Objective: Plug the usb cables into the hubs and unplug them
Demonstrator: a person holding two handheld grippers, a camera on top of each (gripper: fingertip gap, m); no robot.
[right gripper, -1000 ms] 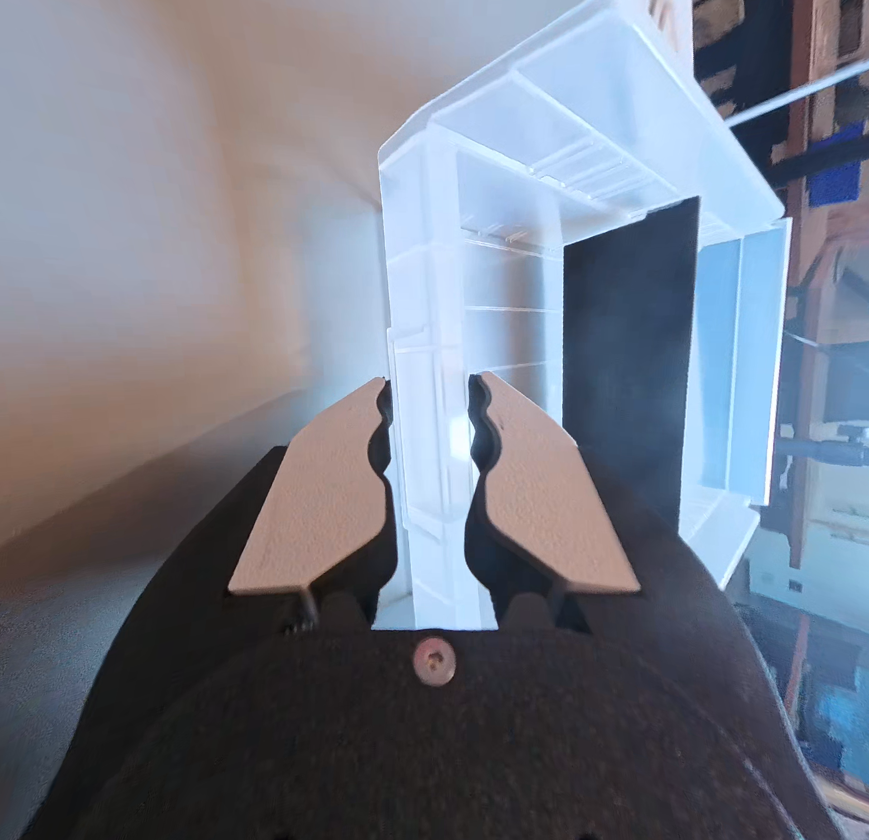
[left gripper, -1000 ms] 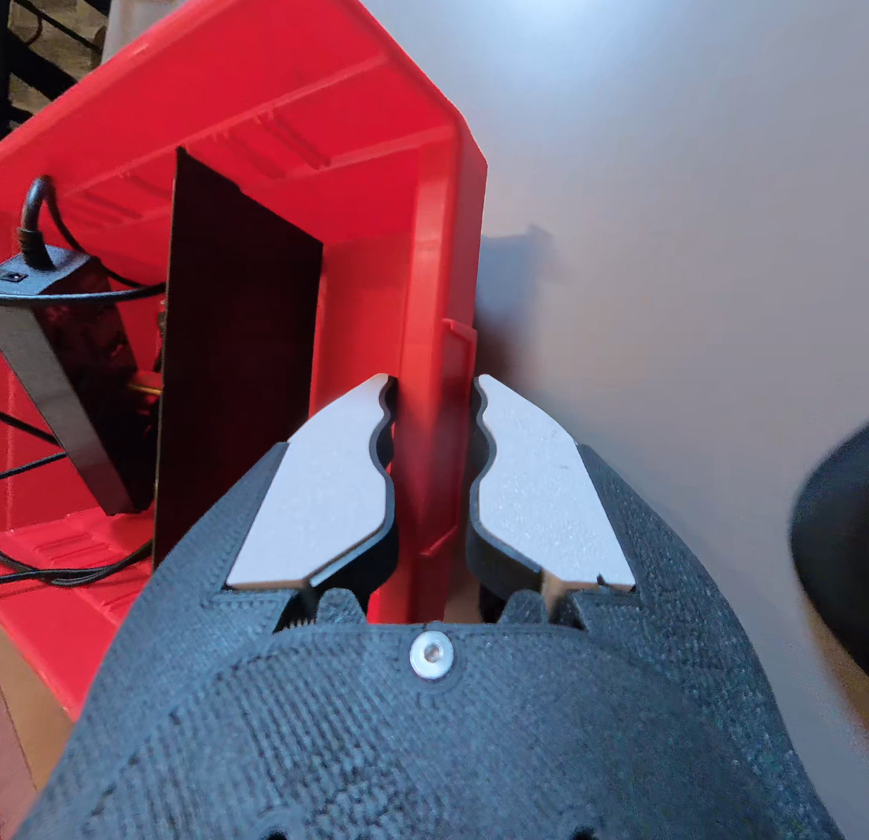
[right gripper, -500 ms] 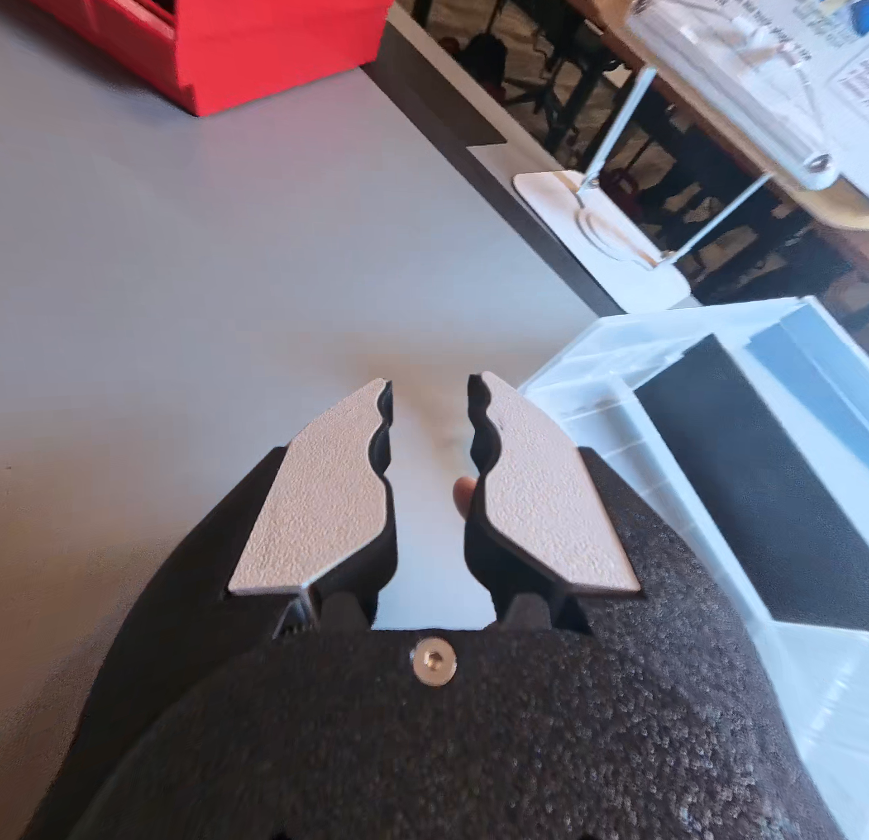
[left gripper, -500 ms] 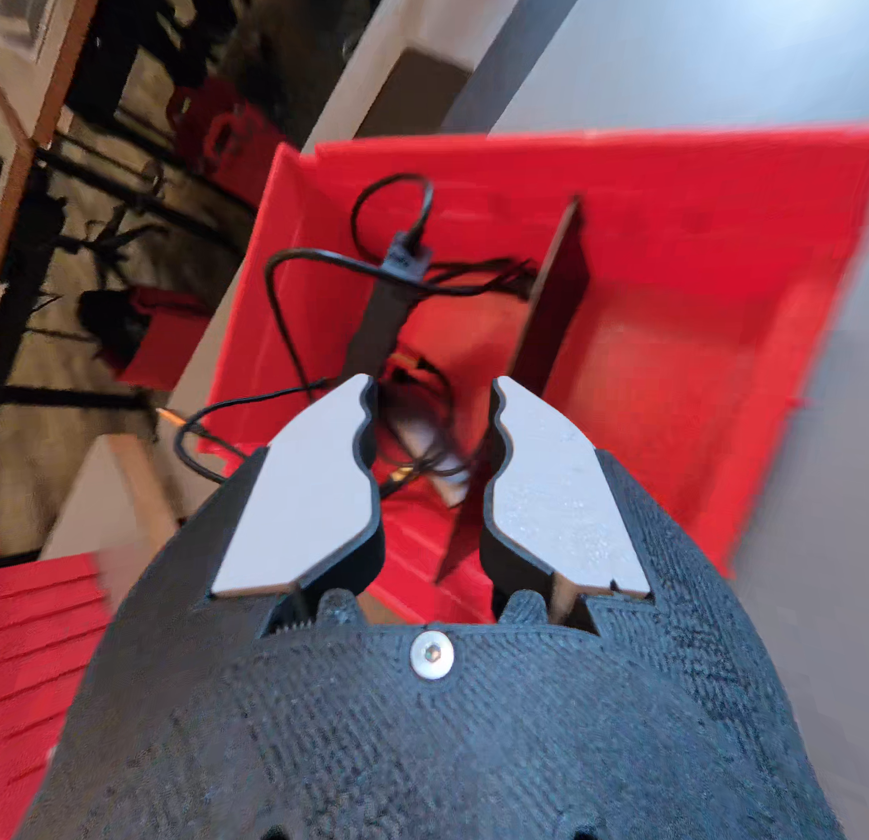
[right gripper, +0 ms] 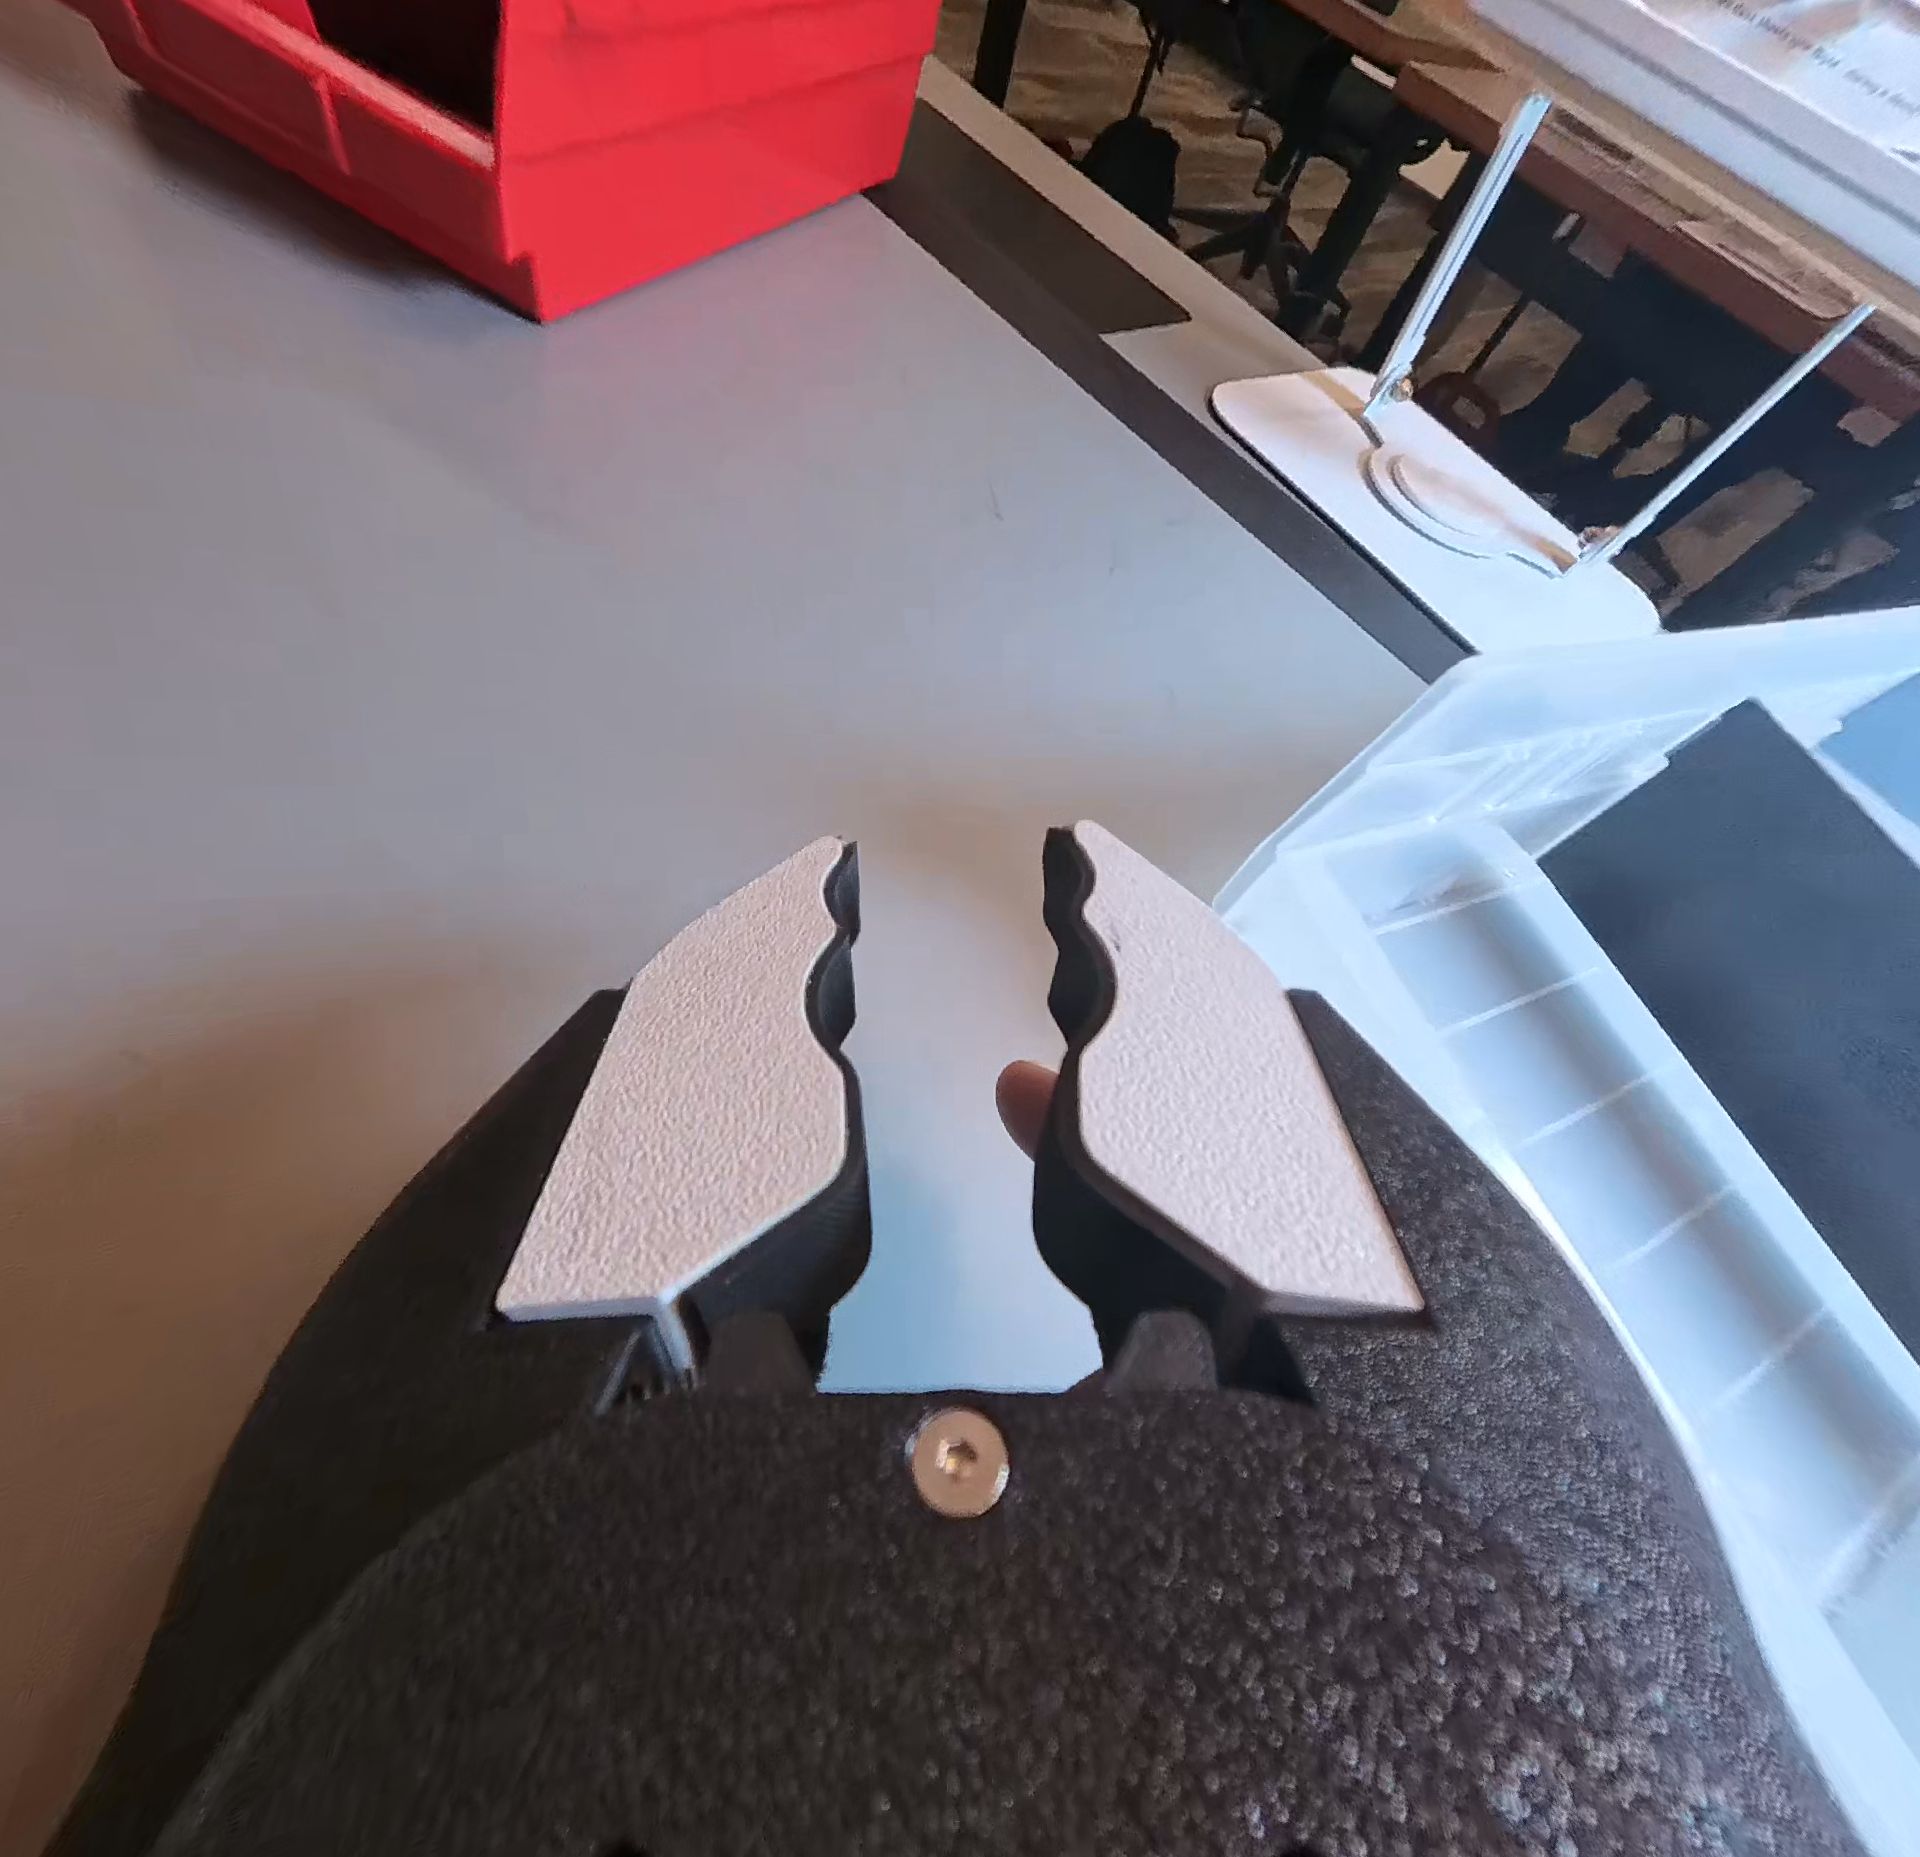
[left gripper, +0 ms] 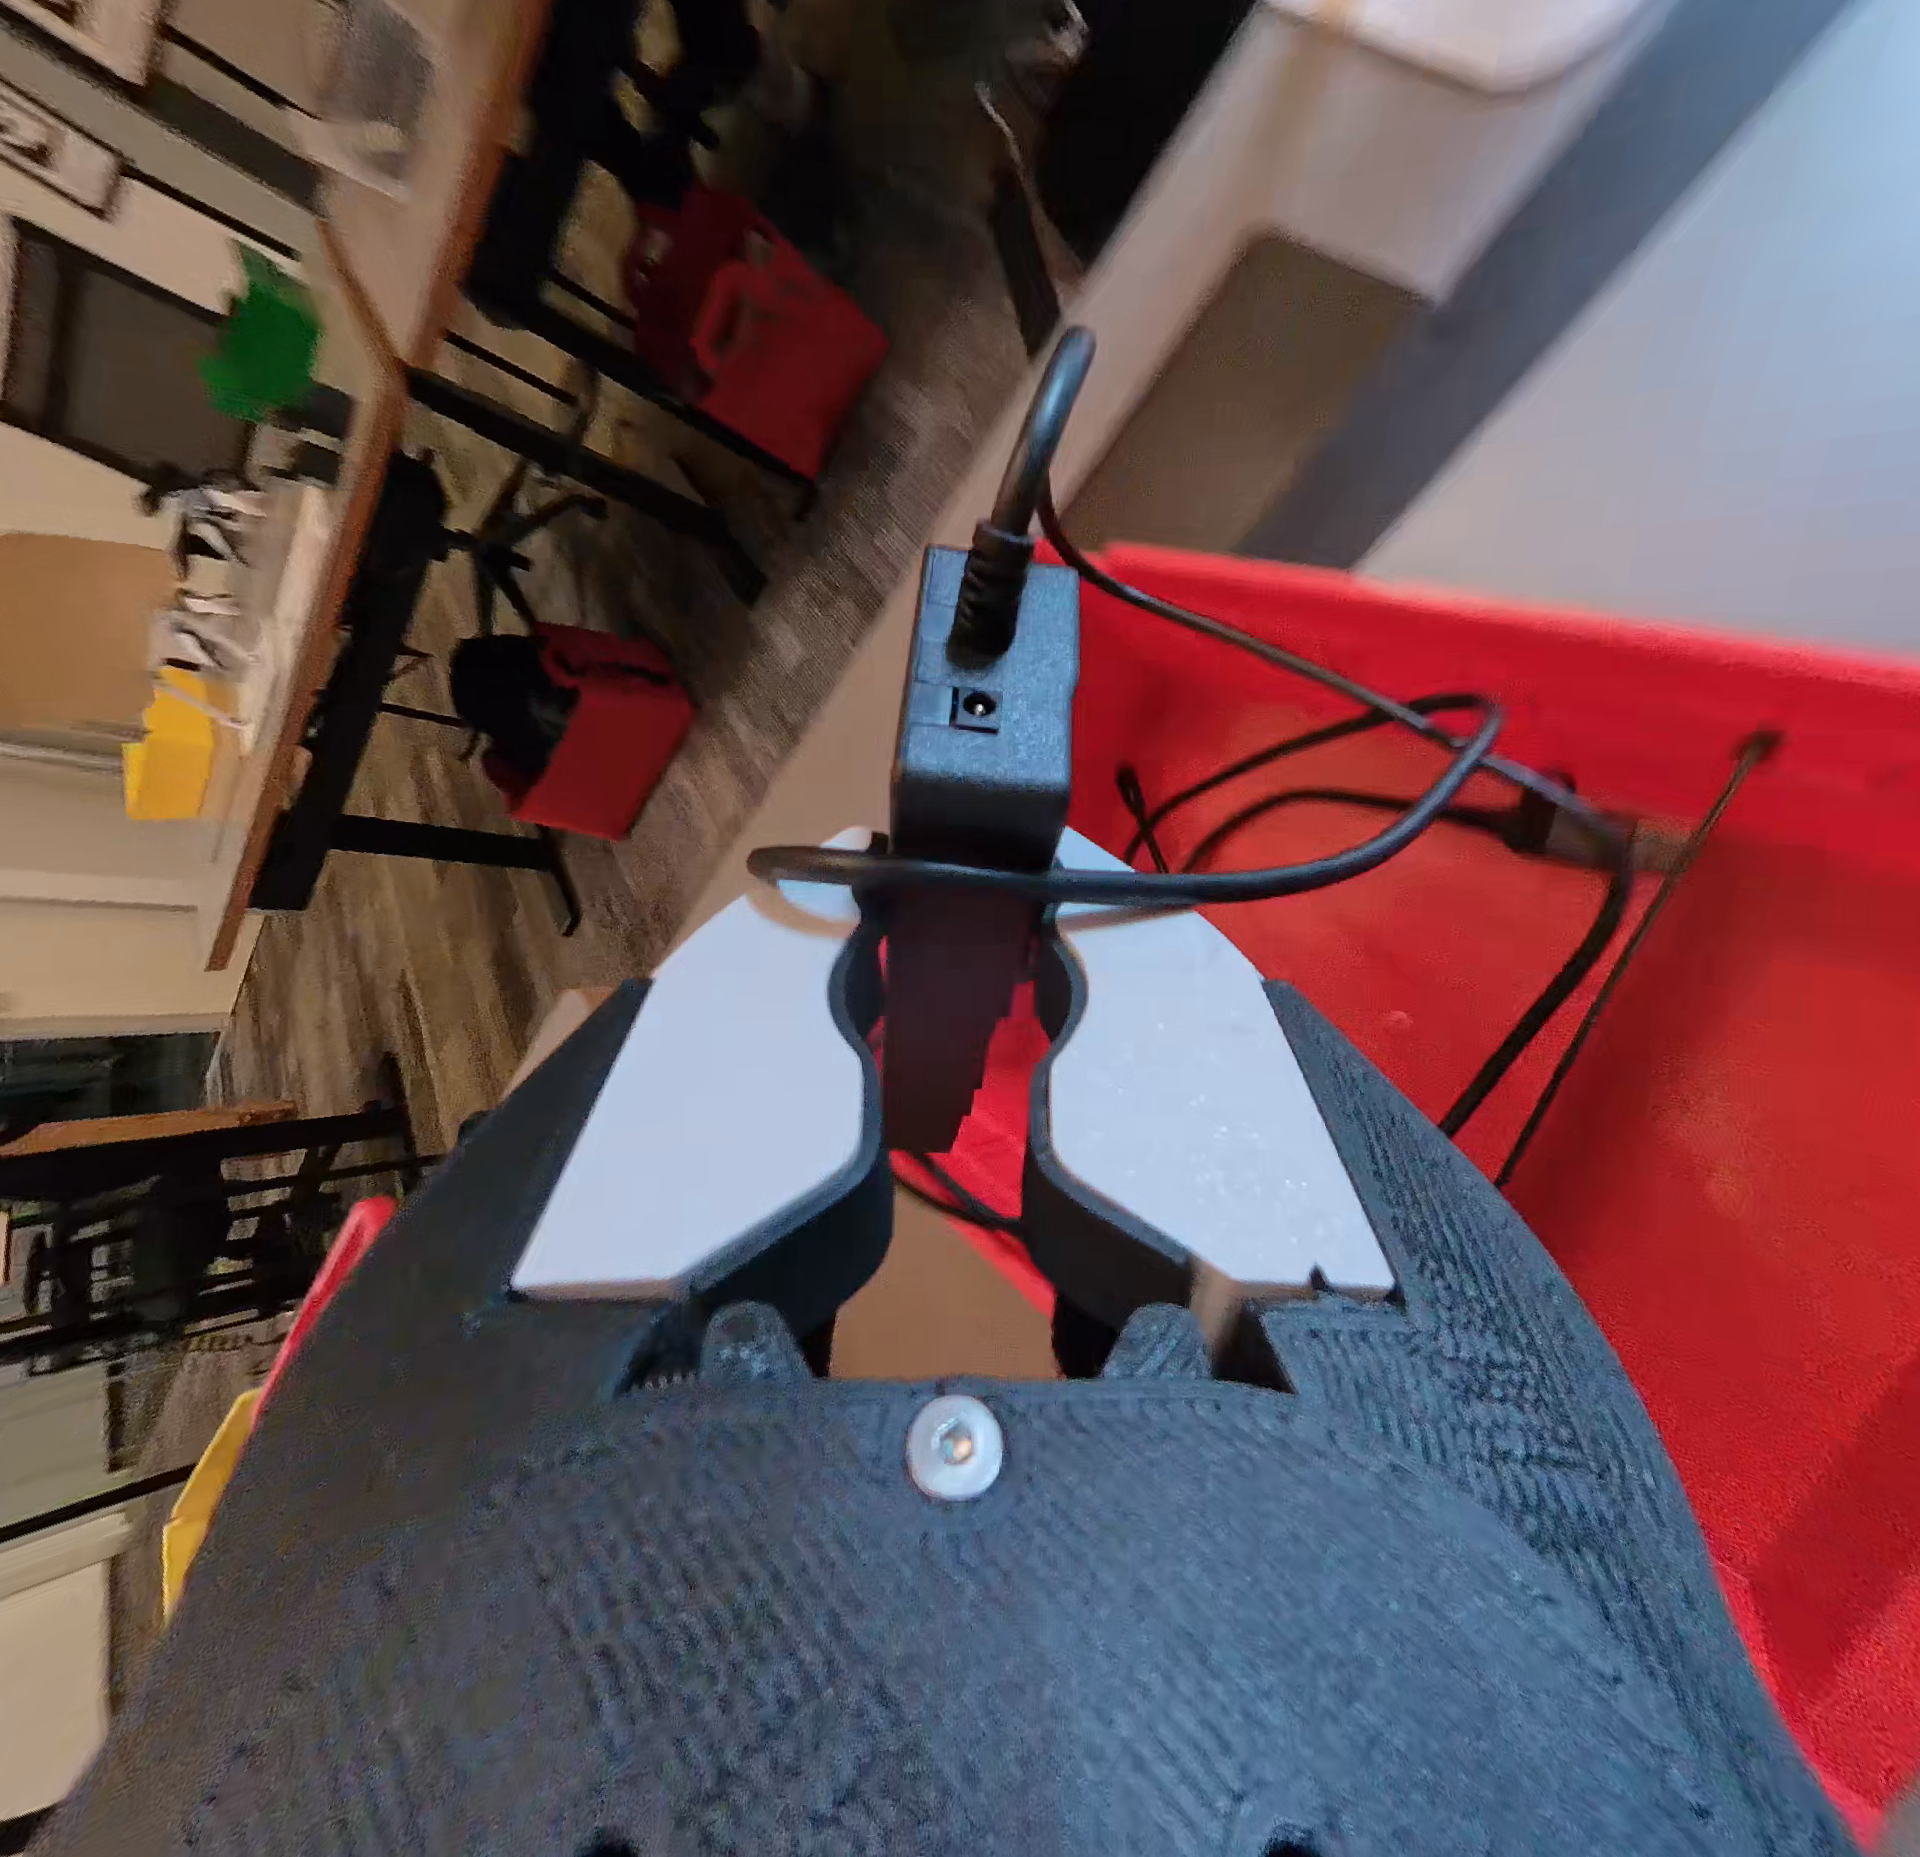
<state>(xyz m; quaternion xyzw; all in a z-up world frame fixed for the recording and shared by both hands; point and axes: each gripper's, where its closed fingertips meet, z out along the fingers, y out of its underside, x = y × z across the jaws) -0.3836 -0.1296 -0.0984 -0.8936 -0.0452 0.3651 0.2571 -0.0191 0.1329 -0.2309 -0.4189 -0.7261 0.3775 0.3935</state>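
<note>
In the left wrist view my left gripper [left gripper: 956, 877] is shut on a black USB hub [left gripper: 982, 727] and holds it upright above the red bin [left gripper: 1714, 1236]. A thick black cable [left gripper: 1023, 477] is plugged into the hub's top end. Thin black cables [left gripper: 1299, 872] loop across my fingertips and trail down into the bin, where a black plug [left gripper: 1558, 831] lies. My right gripper [right gripper: 951, 851] is open and empty over the grey table [right gripper: 520, 612], left of a clear plastic bin [right gripper: 1455, 1028]. The red bin also shows in the right wrist view [right gripper: 707, 114], far left.
The clear bin holds a black divider [right gripper: 1745, 924]. A white lamp base [right gripper: 1403, 457] stands beyond the table's dark far edge. A person's fingertip [right gripper: 1023, 1090] shows between the right fingers. Desks, chairs and red boxes stand on the floor beyond. My right fingertips sit around 45 cm from my left ones.
My left gripper let go of the red bin's wall, reached into the bin, shut on the hub and lifted it. My right gripper let go of the clear bin and hovers over the table.
</note>
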